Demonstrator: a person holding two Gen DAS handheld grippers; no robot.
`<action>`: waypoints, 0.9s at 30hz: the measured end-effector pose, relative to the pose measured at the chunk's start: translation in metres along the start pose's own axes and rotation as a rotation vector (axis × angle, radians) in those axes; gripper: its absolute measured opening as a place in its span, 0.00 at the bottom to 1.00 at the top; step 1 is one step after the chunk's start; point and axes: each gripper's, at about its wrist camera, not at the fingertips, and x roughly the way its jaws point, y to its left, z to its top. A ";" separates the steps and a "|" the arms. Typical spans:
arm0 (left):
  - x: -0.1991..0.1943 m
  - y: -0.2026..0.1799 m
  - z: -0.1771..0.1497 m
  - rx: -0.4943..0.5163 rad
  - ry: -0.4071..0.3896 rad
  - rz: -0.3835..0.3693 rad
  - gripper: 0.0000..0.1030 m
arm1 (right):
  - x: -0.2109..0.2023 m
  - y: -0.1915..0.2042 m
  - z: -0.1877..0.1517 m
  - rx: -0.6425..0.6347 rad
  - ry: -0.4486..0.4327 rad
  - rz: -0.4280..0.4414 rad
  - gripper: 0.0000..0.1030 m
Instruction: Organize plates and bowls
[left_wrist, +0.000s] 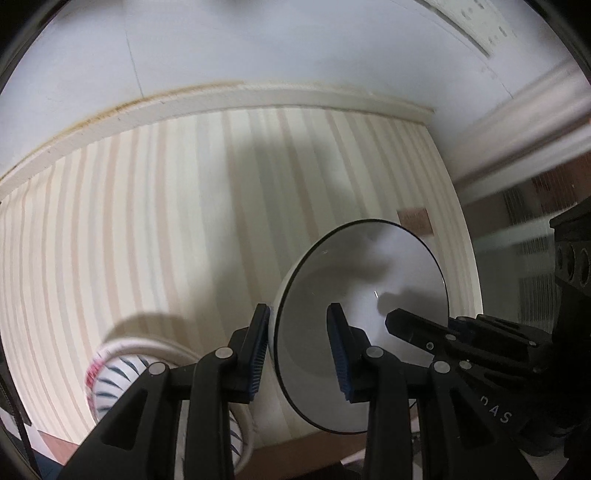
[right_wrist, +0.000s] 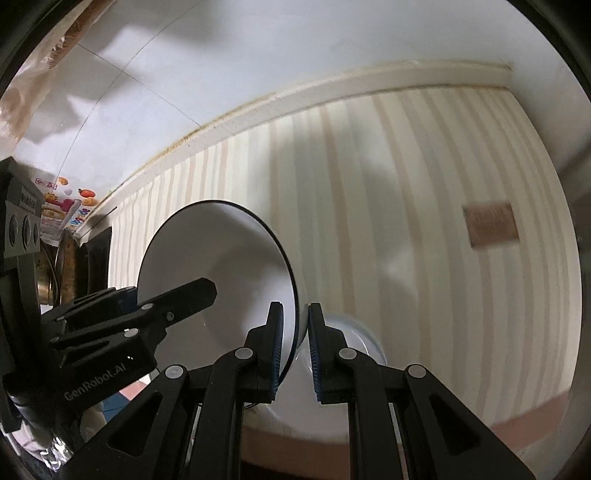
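The white ceramic bowl with a thin dark rim (left_wrist: 354, 317) is held tipped on its side above the cream-and-tan striped tablecloth (left_wrist: 147, 221), its opening facing the left wrist camera. The left gripper (left_wrist: 301, 350) straddles the bowl's rim, one blue pad inside and one outside, though whether both pads press the wall I cannot tell; the right gripper (right_wrist: 295, 350) is clamped on the opposite rim. A white bowl with dark blue stripes (left_wrist: 110, 380) sits on the cloth, low and to the left.
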 end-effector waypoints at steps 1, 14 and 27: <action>0.003 -0.003 -0.003 0.008 0.009 0.001 0.28 | 0.000 -0.003 -0.008 0.009 0.002 -0.002 0.15; 0.039 -0.030 -0.036 0.079 0.081 0.073 0.28 | 0.016 -0.040 -0.066 0.083 0.046 -0.004 0.14; 0.053 -0.037 -0.041 0.115 0.085 0.128 0.28 | 0.026 -0.045 -0.069 0.083 0.039 -0.032 0.14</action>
